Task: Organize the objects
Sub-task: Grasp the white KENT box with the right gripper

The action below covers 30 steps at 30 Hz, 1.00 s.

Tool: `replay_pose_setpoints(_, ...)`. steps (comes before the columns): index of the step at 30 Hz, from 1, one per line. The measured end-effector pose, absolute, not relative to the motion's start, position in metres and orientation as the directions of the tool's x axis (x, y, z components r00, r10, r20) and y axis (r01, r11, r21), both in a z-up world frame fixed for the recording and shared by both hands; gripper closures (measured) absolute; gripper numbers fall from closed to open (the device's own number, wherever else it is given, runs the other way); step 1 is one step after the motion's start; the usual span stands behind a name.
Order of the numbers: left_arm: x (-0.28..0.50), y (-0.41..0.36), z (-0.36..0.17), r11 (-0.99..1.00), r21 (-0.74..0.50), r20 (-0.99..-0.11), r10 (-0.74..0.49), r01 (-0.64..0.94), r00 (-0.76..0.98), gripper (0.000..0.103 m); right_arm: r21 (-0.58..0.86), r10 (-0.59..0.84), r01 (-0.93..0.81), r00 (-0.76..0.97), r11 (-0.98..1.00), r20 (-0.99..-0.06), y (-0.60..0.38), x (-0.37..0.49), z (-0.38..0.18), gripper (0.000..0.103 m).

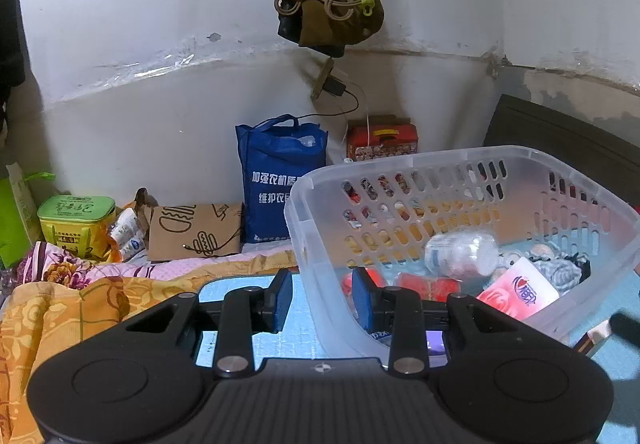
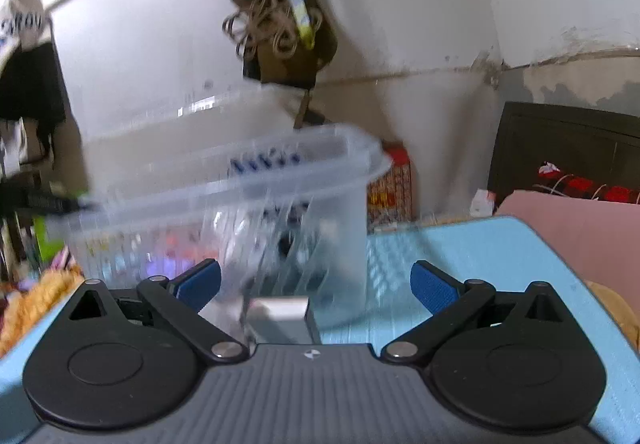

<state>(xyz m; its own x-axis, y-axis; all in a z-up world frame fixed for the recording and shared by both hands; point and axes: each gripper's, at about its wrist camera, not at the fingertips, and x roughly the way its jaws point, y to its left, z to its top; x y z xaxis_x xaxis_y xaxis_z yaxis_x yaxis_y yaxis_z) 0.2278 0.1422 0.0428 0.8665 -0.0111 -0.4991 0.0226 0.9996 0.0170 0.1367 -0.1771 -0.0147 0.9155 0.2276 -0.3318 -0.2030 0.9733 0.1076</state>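
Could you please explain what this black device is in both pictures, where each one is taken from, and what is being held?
The black device is no robot: a person carries a handheld two-finger gripper in each hand, each with a camera looking along its blue-padded fingers. The left wrist view shows the left gripper clamping the near wall of a clear plastic basket, one pad outside and one inside. The basket rests on a light blue mat and holds a tissue pack, a clear wrapped bundle, red items and dark cloth. The blurred right wrist view shows the right gripper wide open and holding nothing, with a small grey box lying just ahead of it.
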Motion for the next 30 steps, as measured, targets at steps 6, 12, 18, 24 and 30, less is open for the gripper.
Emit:
replay_pose_setpoints(6, 0.229, 0.142, 0.043, 1.0, 0.024, -0.497, -0.006, 0.02, 0.868, 0.065, 0.071, 0.235, -0.224, 0.909, 0.972, -0.345, -0.169, 0.133, -0.021, 0.005)
replay_pose_setpoints(12, 0.229, 0.142, 0.043, 1.0, 0.023, -0.498, -0.007, 0.021, 0.867, 0.065, 0.034, 0.204, -0.206, 0.912, 0.978, -0.356, -0.164, 0.132, -0.023, 0.013)
replay_pose_setpoints(18, 0.228, 0.143, 0.044, 0.999, 0.028, -0.498, -0.003, 0.019, 0.867, 0.065, 0.039, 0.198, -0.199, 0.896, 0.979, -0.398, -0.164, 0.139, -0.025, 0.031)
replay_pose_setpoints(24, 0.228, 0.143, 0.044, 0.999, 0.028, -0.499, -0.002, 0.019, 0.867, 0.065, 0.022, 0.206, -0.22, 0.866, 0.975, -0.455, -0.158, 0.147, -0.029, 0.055)
replay_pose_setpoints(30, 0.228, 0.142, 0.043, 0.999, 0.027, -0.5, -0.004, 0.021, 0.866, 0.065, 0.04, 0.21, -0.214, 0.873, 0.976, -0.439, -0.162, 0.146, -0.03, 0.062)
